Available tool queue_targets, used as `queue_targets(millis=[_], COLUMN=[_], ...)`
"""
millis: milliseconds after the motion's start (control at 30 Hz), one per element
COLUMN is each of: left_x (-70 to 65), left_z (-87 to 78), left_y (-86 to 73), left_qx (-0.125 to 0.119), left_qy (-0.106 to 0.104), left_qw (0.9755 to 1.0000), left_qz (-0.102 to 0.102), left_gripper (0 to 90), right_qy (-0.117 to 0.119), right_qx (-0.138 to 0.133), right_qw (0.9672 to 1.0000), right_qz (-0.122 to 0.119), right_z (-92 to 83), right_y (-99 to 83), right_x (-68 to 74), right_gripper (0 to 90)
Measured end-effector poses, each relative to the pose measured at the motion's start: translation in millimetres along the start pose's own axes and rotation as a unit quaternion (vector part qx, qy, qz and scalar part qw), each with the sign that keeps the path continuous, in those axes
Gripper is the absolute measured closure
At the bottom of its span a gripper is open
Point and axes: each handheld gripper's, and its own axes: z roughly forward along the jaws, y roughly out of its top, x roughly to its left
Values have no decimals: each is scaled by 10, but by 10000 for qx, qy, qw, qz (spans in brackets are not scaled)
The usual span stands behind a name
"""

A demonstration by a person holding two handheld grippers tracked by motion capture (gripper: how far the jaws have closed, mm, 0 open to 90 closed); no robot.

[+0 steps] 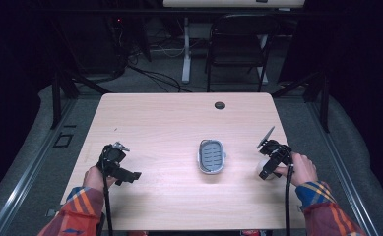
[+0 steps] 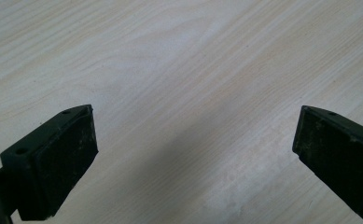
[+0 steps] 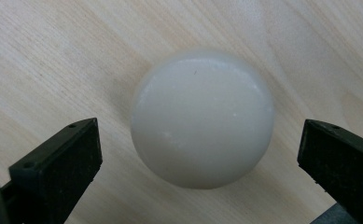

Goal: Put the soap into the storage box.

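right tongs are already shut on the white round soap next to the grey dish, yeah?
Not shut. In the right gripper view the right tongs stand open, jaws apart on either side of the white round soap without touching it. The soap does lie right of the grey dish.

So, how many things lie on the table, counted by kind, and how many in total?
White round soap bar: 1, between the open jaws of the right gripper.
Grey soap dish: 1, at the middle of the table.
Total: 2.
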Motion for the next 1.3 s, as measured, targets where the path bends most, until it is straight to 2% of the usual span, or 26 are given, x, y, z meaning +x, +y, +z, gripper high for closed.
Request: queue_targets(millis=[33, 67, 100, 133, 167, 200, 233, 267, 300, 333, 367, 400, 433, 467, 500, 533, 600, 667, 733, 800, 867, 1000, 1067, 1300], left_x=[-1, -1, 0, 0, 1, 2, 3, 3, 3, 1, 1, -1, -1, -1, -1, -1, 0, 0, -1, -1, -1, -2, -2, -1], left_z=[1, 1, 1, 0, -2, -3, -4, -4, -3, -4, -5, -6, -6, -7, -7, -8, -7, -6, -6, -7, -7, -2, 0, 3], left_y=[0, 0, 0, 0, -2, -2, -3, -3, -3, -2, -1, -1, -1, -1, -2, -2, -2, -1, -1, -1, -1, 0, 2, 3], left_qx=[0, 0, 4, 4, -1, 2, 1, 2, -3, 1, 3, 3, 1, 3, 3, 1, 2, 4, 2, 3, 7, 9, 16, 20], left_qy=[1, 1, 2, 1, -3, -8, -8, -5, -5, -7, -6, -6, -5, -3, -3, -4, -7, -9, -12, -10, -9, -8, -12, -23], left_qw=[10000, 10000, 10000, 10000, 10000, 10000, 10000, 10000, 10000, 10000, 10000, 10000, 10000, 10000, 10000, 10000, 10000, 10000, 10000, 10000, 10000, 10000, 10000, 10000], left_qz=[-2, -2, -1, -1, -7, -9, -13, -15, -17, -10, -3, 1, 2, 0, -3, -2, -6, -4, -3, 1, -6, -7, 0, 1], left_gripper=[0, 0, 0, 0, 0, 0, 0, 0, 0, 0, 0, 0, 0, 0, 0, 0, 0, 0, 0, 0, 0, 0, 0, 0], right_qy=[7, 7, 50, 22, 132, 137, 80, 129, 129, 94, 26, 58, 102, 116, 76, 125, 140, 75, 86, 127, 105, 129, 101, 93], right_qx=[244, 244, 6, 215, -146, -74, 201, 36, 36, 171, 457, 426, 149, 92, 307, 204, 142, 542, 545, 410, 609, 546, 612, 622], right_qw=[9996, 9996, 10000, 9997, 9996, 9997, 9998, 9998, 9998, 9998, 9988, 9990, 9998, 9997, 9995, 9996, 9996, 9985, 9985, 9990, 9981, 9983, 9981, 9979], right_qz=[-138, -138, 52, -104, 200, 178, -10, 149, 149, 43, -161, -142, 105, 172, 21, 130, 193, -45, -38, 85, 9, 126, 58, 131], right_z=[-27, -27, 11, -7, 62, 64, 35, 79, 79, 61, 24, 28, 68, 84, 61, 94, 113, 83, 87, 110, 108, 146, 149, 167], right_y=[54, 54, 44, 80, 64, 79, 107, 109, 109, 124, 159, 160, 141, 140, 166, 161, 157, 194, 194, 180, 193, 179, 183, 185], right_x=[-21, -21, 0, -17, 23, 23, 2, 22, 22, 10, -17, -16, 8, 12, -5, 4, 11, -29, -31, -19, -44, -46, -61, -69], right_gripper=[0, 0, 0, 0, 0, 0, 0, 6, 6, 17, 29, 33, 48, 55, 65, 89, 92, 134, 135, 141, 145, 149, 157, 181])
